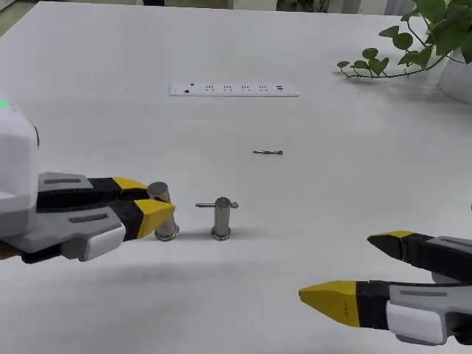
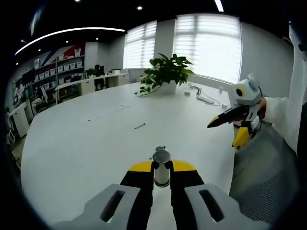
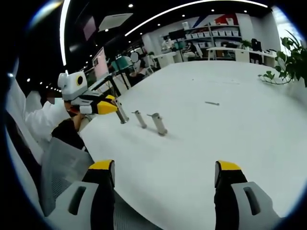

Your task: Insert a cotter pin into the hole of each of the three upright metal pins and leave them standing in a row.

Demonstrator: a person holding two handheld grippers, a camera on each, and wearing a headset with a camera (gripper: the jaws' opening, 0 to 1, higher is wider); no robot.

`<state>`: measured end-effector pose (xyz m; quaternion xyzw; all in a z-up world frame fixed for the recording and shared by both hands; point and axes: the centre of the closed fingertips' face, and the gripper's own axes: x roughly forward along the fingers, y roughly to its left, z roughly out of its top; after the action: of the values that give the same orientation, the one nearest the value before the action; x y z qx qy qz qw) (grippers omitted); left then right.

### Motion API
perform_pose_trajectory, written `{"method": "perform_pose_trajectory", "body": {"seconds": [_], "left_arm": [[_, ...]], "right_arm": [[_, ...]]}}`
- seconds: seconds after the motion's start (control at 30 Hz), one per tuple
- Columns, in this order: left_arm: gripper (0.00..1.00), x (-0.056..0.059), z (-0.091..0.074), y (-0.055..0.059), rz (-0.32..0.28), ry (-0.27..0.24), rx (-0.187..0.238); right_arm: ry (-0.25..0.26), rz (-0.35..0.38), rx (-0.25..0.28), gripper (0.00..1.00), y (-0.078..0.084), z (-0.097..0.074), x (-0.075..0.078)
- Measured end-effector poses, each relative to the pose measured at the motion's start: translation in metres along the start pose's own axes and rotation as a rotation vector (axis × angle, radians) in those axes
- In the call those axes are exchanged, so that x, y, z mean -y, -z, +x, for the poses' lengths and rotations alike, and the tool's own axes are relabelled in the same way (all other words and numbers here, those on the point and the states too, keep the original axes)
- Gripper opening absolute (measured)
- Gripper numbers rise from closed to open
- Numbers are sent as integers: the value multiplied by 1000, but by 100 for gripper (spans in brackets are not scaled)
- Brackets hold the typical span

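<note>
1. Three metal pins stand upright in a row on the white table. In the right gripper view I read them as the fitted pin at one end, the middle pin next, and the gripped pin at the far end.
2. The fitted pin carries a cotter pin lying level through the hole near its top, its loop end on the side away from the left gripper.
3. I cannot tell at this size whether the middle pin or the gripped pin carries one.
4. A loose cotter pin lies flat on the table beyond the row, apart from all three.
5. The left gripper comes in from the left. Its yellow-tipped jaws are pressed against both sides of the gripped pin, pinching it low on the shaft. The pin's base rests on the table.
6. The right gripper hangs over the near right of the table, well apart from the row, with its jaws spread wide around nothing.
7. A white power strip lies farther back.
8. A potted plant stands at the far right corner.
</note>
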<state>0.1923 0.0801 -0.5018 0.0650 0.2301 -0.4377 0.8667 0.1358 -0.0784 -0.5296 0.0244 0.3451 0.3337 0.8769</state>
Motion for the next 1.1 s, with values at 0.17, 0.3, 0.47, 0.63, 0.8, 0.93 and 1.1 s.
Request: {"method": "perform_pose_trajectory", "body": {"seconds": [0.17, 0.3, 0.47, 0.63, 0.8, 0.93, 1.1], "left_arm": [[9, 6, 10, 11, 9, 11, -35], [9, 8, 18, 21, 3, 14, -74], [9, 7, 26, 31, -7, 6, -104], [9, 5, 31, 37, 7, -20, -130], [9, 9, 36, 38, 20, -15, -135], [9, 11, 39, 39, 25, -11, -137], [9, 12, 42, 38, 36, -4, -138]], "right_arm": [[-5, -1, 0, 84, 0, 2, -1], [-6, 1, -6, 83, 1, 3, -1], [-7, 2, -4, 84, 1, 3, -1], [-6, 5, -6, 83, 2, 4, -1], [-6, 5, -3, 83, 1, 4, 0], [-4, 4, -4, 83, 1, 4, 1], [-5, 5, -9, 83, 2, 4, 0]]}}
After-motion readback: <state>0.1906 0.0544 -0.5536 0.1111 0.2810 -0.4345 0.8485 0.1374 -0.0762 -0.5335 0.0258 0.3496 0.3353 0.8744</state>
